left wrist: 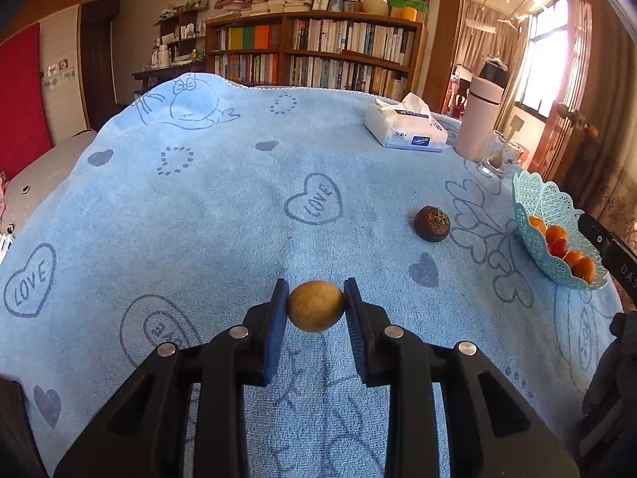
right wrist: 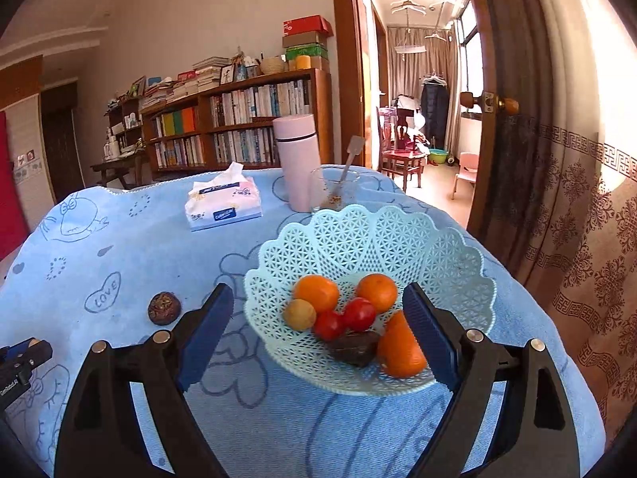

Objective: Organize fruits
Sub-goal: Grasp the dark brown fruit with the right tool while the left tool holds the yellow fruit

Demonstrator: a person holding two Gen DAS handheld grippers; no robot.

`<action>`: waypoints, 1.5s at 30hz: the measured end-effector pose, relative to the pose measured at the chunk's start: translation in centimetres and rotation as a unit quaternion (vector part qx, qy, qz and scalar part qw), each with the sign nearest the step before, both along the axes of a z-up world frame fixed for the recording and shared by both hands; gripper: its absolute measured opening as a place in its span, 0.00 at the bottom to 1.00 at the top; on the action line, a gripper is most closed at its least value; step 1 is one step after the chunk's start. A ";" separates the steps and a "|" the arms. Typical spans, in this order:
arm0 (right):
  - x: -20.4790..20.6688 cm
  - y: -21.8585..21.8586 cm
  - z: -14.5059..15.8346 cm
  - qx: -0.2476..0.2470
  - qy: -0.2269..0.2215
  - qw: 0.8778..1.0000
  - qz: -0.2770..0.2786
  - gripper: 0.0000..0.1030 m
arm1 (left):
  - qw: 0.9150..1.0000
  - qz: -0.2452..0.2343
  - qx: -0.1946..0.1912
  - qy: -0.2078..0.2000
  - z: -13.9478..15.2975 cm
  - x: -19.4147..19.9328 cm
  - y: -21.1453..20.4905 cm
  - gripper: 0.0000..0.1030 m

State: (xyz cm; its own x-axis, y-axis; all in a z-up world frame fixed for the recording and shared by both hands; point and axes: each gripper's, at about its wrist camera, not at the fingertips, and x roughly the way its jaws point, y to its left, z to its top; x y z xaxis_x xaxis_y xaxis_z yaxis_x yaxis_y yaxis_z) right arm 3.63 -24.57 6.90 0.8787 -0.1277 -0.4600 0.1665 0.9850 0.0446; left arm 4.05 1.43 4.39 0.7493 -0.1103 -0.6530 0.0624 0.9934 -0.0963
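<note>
Blue towel-covered table (left wrist: 239, 207), lace-pattern basket (right wrist: 438, 247) at its right edge holding oranges, tomatoes, one tan fruit and a dark piece. Right gripper (right wrist: 318, 338) hangs over the basket's near side, jaws wide, nothing held. Left gripper (left wrist: 316, 304) is clamped on a small tan round fruit (left wrist: 315, 306), pinched near the pad tips. A dark wrinkled fruit (left wrist: 432, 223) lies loose on the cloth, far right of it. Advice: keep squeeze steady, carry right, lower into basket before releasing; tip grip may slip.

Bright daylight from window (left wrist: 549, 40) – glare, fisheye warp at edges
</note>
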 end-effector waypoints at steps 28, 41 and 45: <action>12.4 10.7 -5.3 0.000 0.167 0.976 0.142 0.75 | 0.999 0.048 0.001 0.003 -2.0 2.0 1.3 0.28; 12.9 11.8 -6.0 -0.007 0.186 0.969 0.160 0.41 | 0.999 0.049 -0.008 0.014 -2.4 2.4 1.5 0.28; 12.5 11.9 -5.8 -0.002 0.186 0.969 0.162 0.40 | 0.999 0.049 -0.008 0.015 -2.4 2.4 1.5 0.28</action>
State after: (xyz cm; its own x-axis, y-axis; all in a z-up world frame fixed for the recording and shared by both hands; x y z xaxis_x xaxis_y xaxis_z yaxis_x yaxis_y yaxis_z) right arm 16.16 -12.63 1.05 0.6457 0.1245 -0.7533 -0.1480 0.9883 0.0365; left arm 6.44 2.94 1.97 0.7369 -0.0485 -0.6743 -0.0377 0.9929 -0.1126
